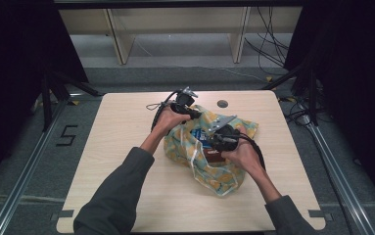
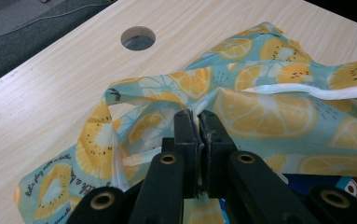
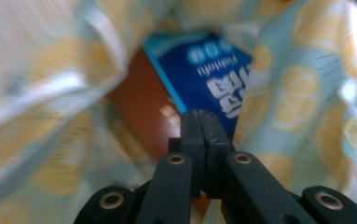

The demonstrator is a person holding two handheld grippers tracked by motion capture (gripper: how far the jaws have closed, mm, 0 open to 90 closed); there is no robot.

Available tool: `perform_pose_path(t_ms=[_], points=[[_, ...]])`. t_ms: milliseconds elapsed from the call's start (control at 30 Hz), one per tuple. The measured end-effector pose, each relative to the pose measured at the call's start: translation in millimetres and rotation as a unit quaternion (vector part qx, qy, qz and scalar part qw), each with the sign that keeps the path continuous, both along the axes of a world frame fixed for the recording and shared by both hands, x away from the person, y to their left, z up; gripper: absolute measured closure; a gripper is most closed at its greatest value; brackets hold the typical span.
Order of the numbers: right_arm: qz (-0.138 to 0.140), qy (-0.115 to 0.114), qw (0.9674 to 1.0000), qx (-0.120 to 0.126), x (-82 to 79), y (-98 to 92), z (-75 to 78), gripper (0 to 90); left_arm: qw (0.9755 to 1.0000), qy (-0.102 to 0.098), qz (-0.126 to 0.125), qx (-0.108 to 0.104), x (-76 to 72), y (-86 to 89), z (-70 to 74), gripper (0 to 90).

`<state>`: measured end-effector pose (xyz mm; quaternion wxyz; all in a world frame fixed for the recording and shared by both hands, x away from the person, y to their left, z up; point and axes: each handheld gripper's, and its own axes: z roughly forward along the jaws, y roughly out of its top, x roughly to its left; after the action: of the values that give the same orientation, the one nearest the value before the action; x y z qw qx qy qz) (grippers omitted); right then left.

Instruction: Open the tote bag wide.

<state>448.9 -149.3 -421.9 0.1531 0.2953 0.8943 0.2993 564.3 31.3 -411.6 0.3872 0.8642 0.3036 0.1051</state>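
Observation:
A light blue cloth bag printed with yellow lemon slices [image 1: 224, 174] [image 2: 264, 109] lies crumpled at the middle of the wooden table [image 1: 126, 127]. My left gripper [image 1: 193, 114] [image 2: 197, 115] is at the bag's far left edge, shut on a fold of its rim. My right gripper [image 1: 209, 143] [image 3: 204, 115] points into the bag's open mouth with its jaws pressed together and nothing between them. Inside the bag lie a blue packet with white lettering [image 3: 213, 67] [image 1: 202, 134] and a brown box [image 3: 141, 102] [image 1: 215, 157]. The right gripper view is blurred.
A round hole [image 1: 222, 104] [image 2: 138, 38] is cut in the table beyond the bag. Black frame posts stand at both sides, cables lie on the floor at the far right, and pale shelving [image 1: 175, 29] stands behind the table.

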Motion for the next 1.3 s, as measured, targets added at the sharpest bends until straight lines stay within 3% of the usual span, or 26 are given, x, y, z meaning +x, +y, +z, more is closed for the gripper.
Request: perform_pose_path(t_ms=[67,133,167,233,267,300,333,367,433,533,567,633,700,733,867,1000,1033,1067,1100,1133,1167,1200,1300], points=[[0.001,-0.002,0.9990,-0.044,10.2,0.1,-6.1,90.0,0.9999,0.004,0.000,-0.015,-0.5,2.5,-0.2,86.4],[-0.043,-0.018,0.9962,-0.073,17.8,-8.2,-8.2,90.0,0.9998,0.008,-0.007,-0.017,-1.8,5.1,-0.3,86.6],[-0.051,-0.031,0.9954,-0.075,24.4,-16.4,-7.7,90.0,0.9998,0.006,-0.014,-0.009,-2.4,6.2,-0.2,86.3],[-0.085,-0.029,0.9938,-0.066,33.1,-32.4,-4.7,90.0,0.9997,0.010,-0.018,-0.014,-3.6,6.2,-0.4,85.5],[-0.086,-0.035,0.9930,-0.073,39.2,-40.7,-3.2,90.0,0.9995,0.012,-0.026,-0.012,-3.9,6.1,-0.2,85.5],[-0.109,-0.031,0.9915,-0.064,42.5,-46.3,-3.7,90.0,0.9995,0.013,-0.019,-0.022,-6.1,2.8,-1.3,85.3],[-0.105,-0.041,0.9910,-0.072,48.8,-53.4,-4.1,90.0,0.9994,0.011,-0.032,-0.007,-5.9,2.3,-0.6,84.9],[-0.126,-0.029,0.9898,-0.061,51.1,-58.3,-4.8,90.0,0.9994,0.010,-0.034,-0.005,-6.7,-0.3,-1.0,84.7],[-0.147,-0.027,0.9877,-0.046,59.8,-69.3,-8.1,90.0,0.9993,0.010,-0.036,-0.003,-7.1,-4.1,-2.4,84.7],[-0.157,-0.020,0.9857,-0.059,68.1,-76.3,-15.9,90.0,0.9988,0.007,-0.040,0.029,-5.9,-11.4,-8.0,85.1],[-0.163,-0.016,0.9846,-0.059,69.3,-76.8,-19.2,90.0,0.9989,0.005,-0.036,0.029,-3.9,-12.5,-10.8,85.2],[-0.160,-0.004,0.9853,-0.059,70.5,-78.0,-27.3,90.0,0.9993,0.010,-0.026,0.024,-0.8,-12.6,-14.5,85.6],[-0.154,-0.002,0.9865,-0.056,70.4,-78.9,-30.1,90.0,0.9993,0.014,-0.010,0.034,3.3,-12.5,-21.2,85.9],[-0.154,0.001,0.9875,-0.034,66.2,-81.1,-28.1,90.0,0.9991,0.012,-0.005,0.041,5.2,-11.6,-24.1,86.4],[-0.142,0.000,0.9899,0.005,55.8,-81.6,-15.5,90.0,0.9991,0.025,0.008,0.033,8.7,-7.3,-29.7,86.2],[-0.114,-0.027,0.9915,0.057,41.2,-71.3,4.0,90.0,0.9990,0.030,0.001,0.034,3.9,-7.8,-25.1,77.2],[-0.099,-0.014,0.9935,0.055,36.9,-68.0,10.0,90.0,0.9991,0.027,-0.002,0.034,-0.2,-8.7,-20.8,72.4],[-0.100,-0.021,0.9925,0.068,33.0,-62.2,11.4,90.0,0.9992,0.024,-0.007,0.031,-4.4,-8.6,-15.7,66.7],[-0.088,-0.010,0.9948,0.050,29.9,-60.4,16.7,90.0,0.9992,0.021,-0.006,0.032,-9.9,-8.3,-9.6,61.5],[-0.089,-0.024,0.9937,0.064,28.9,-55.9,13.7,90.0,0.9995,0.014,-0.003,0.028,-17.6,-9.6,-5.2,59.5],[-0.075,-0.012,0.9961,0.044,29.1,-56.0,16.3,90.0,0.9983,0.013,-0.028,0.049,-24.9,-7.9,0.6,59.1],[-0.085,-0.013,0.9952,0.047,29.0,-52.7,13.5,90.0,0.9981,0.020,-0.037,0.045,-34.4,-8.6,2.9,58.1],[-0.088,-0.012,0.9955,0.033,34.1,-53.1,7.9,90.0,0.9929,0.035,-0.079,0.081,-63.4,-3.0,2.6,57.2]])
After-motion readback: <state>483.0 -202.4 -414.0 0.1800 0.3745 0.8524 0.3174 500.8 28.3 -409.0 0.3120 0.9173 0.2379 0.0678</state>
